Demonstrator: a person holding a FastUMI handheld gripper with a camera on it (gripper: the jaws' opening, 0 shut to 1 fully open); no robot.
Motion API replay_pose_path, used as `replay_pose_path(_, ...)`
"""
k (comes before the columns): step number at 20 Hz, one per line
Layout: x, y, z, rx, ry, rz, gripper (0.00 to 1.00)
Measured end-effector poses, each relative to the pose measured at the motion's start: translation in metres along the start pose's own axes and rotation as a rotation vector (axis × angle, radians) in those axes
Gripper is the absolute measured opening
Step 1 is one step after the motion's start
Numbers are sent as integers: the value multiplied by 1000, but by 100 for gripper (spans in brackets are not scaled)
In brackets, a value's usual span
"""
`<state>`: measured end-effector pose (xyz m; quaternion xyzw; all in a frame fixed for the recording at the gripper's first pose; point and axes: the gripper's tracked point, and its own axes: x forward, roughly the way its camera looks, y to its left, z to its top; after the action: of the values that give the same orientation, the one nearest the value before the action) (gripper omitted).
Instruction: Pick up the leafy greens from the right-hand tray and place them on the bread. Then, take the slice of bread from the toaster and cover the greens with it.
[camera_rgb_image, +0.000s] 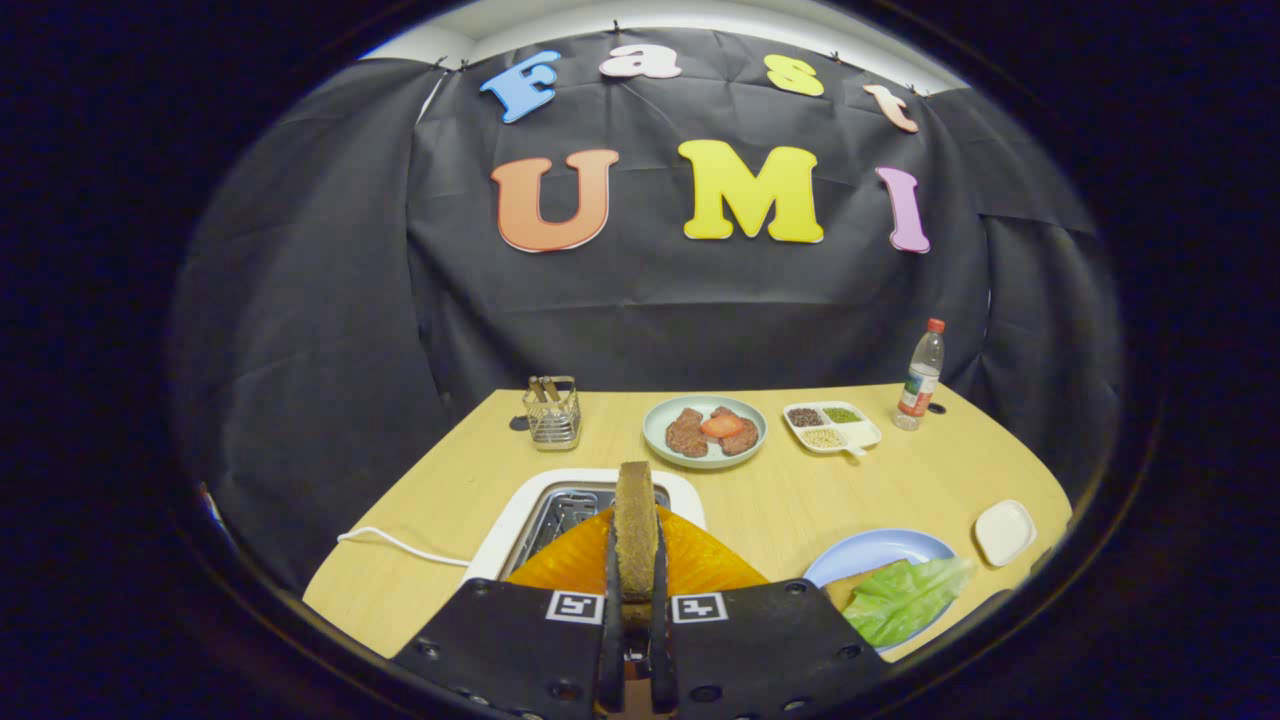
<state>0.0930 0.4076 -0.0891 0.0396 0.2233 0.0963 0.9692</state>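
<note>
**Bread lifted, greens already down**

I have the gripper (635, 585) with its jaws pinching the slice of bread (635, 520) on edge, held above the toaster (520, 520) at the table's near edge. To the right, on the blue plate (880, 552) by the near right edge, the leafy greens (905, 595) lie over what I take to be the lower bread (845, 592). So the greens step looks done; what remains, I judge, is carrying this slice across and laying it over them.
</note>
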Motion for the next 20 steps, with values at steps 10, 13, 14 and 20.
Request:
replay_pose_path(10,-40,2,52,58,-111,110,2)
replay_pose_path(13,-60,-11,77,103,-166,144,2)
replay_pose_path(14,-67,-18,83,117,-183,151,2)
replay_pose_path(20,-87,-81,88,156,-240,122,2)
